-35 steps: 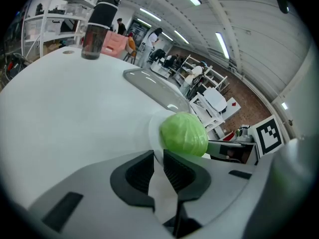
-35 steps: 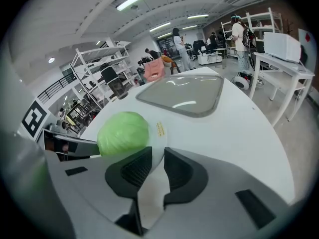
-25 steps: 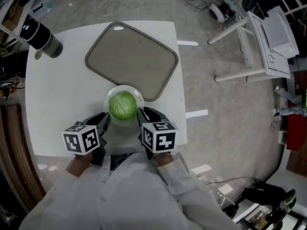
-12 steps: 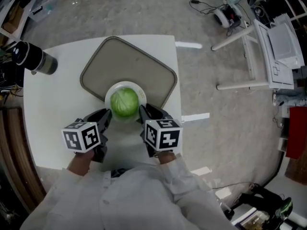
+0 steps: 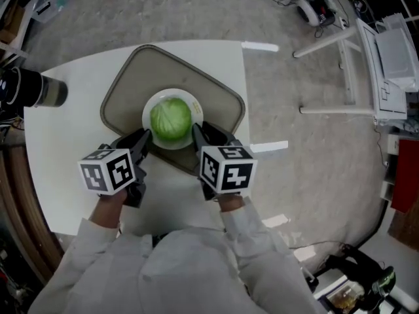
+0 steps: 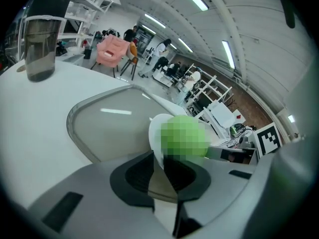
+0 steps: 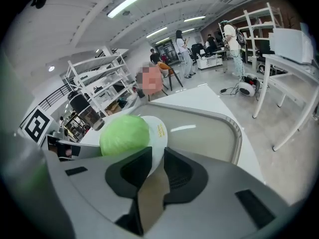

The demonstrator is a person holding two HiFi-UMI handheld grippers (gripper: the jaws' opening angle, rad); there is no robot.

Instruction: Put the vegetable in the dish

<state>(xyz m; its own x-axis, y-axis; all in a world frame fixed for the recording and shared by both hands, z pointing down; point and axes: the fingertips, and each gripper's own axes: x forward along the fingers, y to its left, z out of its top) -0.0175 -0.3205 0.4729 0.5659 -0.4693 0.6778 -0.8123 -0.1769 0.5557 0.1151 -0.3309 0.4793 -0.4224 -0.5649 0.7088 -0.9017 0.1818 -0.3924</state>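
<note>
Your left gripper [image 5: 141, 140] and right gripper [image 5: 200, 133] each have their jaws closed narrowly on the rim of the white dish [image 5: 171, 95], one at either side of its near edge. The left gripper view shows the thin rim pinched between the dark pads [image 6: 142, 171]. The right gripper view shows the same grip from the other side.

The green cabbage [image 5: 171, 119] sits in the middle of the dish, which lies over the near part of the grey tray [image 5: 141, 70] on the white counter [image 5: 65, 142]. You cannot tell whether the dish rests on the tray or hangs just above it. Its near rim is covered by your jaws, and the dish hides the tray beneath.

In the left gripper view the cabbage is only a green smear with no surface detail. Your hands are mostly hidden beneath the marker cubes [image 5: 226, 169]. The dark cup [image 5: 36, 89] at the far left of the counter is cut off by the frame edge.
</note>
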